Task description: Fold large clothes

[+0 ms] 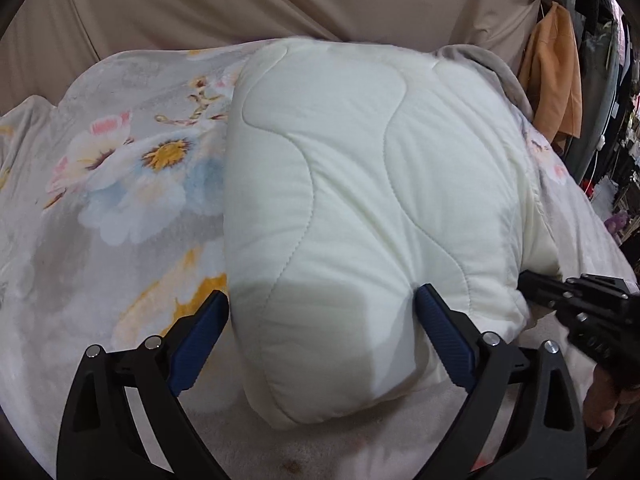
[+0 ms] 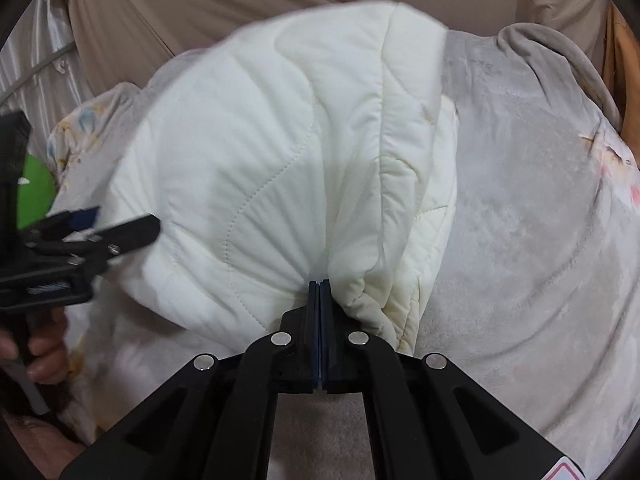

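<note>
A white quilted padded garment (image 1: pixel 352 184) lies folded in a thick bundle on the bed. In the left wrist view my left gripper (image 1: pixel 324 304) stands open, its blue pads (image 1: pixel 440 320) on either side of the bundle's near end; the right pad dents the fabric. My right gripper (image 2: pixel 319 286) is shut on a bunched fold at the near edge of the garment (image 2: pixel 248 140), which rises in a mound ahead of it. From the left wrist view the right gripper (image 1: pixel 528 280) shows at the bundle's right edge. In the right wrist view the left gripper (image 2: pixel 120 228) reaches in from the left.
A grey plush blanket with large flowers (image 1: pixel 120 168) covers the bed (image 2: pixel 540 240) under the garment. Beige fabric (image 1: pixel 280 0) hangs behind. An orange cloth (image 1: pixel 556 72) and dark clutter stand at the far right. A person's hand (image 2: pixel 44 356) holds the left gripper's handle.
</note>
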Tool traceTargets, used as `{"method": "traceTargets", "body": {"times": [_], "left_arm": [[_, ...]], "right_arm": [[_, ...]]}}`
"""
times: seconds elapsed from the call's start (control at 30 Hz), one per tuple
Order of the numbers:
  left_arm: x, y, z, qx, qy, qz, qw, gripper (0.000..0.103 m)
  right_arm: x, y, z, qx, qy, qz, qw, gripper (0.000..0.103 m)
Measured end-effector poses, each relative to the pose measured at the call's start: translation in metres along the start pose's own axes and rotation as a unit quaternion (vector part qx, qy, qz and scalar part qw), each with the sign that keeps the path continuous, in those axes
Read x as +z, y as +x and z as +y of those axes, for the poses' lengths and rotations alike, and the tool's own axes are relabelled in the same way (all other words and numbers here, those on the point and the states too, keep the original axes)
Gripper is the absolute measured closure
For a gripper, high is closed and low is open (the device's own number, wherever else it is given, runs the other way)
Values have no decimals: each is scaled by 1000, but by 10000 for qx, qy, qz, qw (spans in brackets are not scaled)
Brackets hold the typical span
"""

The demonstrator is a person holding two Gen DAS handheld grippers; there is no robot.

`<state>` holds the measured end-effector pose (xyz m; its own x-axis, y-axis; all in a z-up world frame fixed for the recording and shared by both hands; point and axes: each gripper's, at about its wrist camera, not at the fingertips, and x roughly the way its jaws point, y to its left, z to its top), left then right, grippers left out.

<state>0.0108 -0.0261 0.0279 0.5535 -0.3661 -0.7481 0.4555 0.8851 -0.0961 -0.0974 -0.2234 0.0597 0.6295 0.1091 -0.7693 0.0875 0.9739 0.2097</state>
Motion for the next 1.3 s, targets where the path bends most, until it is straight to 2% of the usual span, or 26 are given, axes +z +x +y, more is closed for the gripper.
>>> {"method": "traceTargets", "body": {"times": [0.07, 0.13, 0.2, 0.23, 0.3, 0.33, 0.47, 0.57, 0.67, 0.77, 0.87, 0.93, 1.0, 1.17, 1.3], "left_arm": [[4, -19, 2, -62, 19, -171, 9998, 12], [11, -39, 8, -115, -4, -412, 9991, 12], [23, -53, 18, -90, -138, -635, 9978, 10], [29, -55, 24, -20, -216, -707, 9973, 10], [40, -52, 38, 41, -428, -695, 9967, 7], [45, -47, 46, -35, -560, -622, 9965, 5], [51, -18, 65, -392, -951, -117, 9946, 5], [48, 8, 71, -712, -1184, 281, 9900, 5], [47, 25, 66, -941, -1247, 440, 9867, 5], [51, 29, 52, -871, -1037, 361, 9901, 5], [56, 35, 30, -802, -636, 338, 9942, 5], [58, 40, 19, -498, -475, 252, 9973, 5], [59, 43, 14, -372, -421, 224, 9982, 5], [60, 48, 16, -334, -450, 231, 9982, 5], [61, 48, 14, -320, -395, 210, 9985, 5]], "right_arm": [[9, -27, -10, 222, 188, -333, 9990, 103], [20, -51, -22, 213, 359, -727, 9965, 98], [32, -63, -38, 155, 564, -957, 9937, 83], [38, -63, -48, 119, 694, -992, 9926, 78], [49, -50, -64, 112, 854, -880, 9924, 62], [54, -37, -71, 105, 940, -687, 9931, 60], [59, 7, -78, 438, 1088, -35, 9931, 60], [60, 33, -67, 356, 915, 259, 9948, 59], [61, 47, -64, 332, 913, 398, 9945, 56], [63, 58, -67, 372, 948, 497, 9936, 49], [65, 69, -73, 622, 1080, 620, 9903, 45], [66, 75, -75, 770, 1158, 665, 9881, 44], [69, 80, -78, 878, 1197, 694, 9865, 43], [70, 95, -84, 1323, 1407, 793, 9780, 41], [72, 98, -83, 1464, 1381, 756, 9766, 46]]}}
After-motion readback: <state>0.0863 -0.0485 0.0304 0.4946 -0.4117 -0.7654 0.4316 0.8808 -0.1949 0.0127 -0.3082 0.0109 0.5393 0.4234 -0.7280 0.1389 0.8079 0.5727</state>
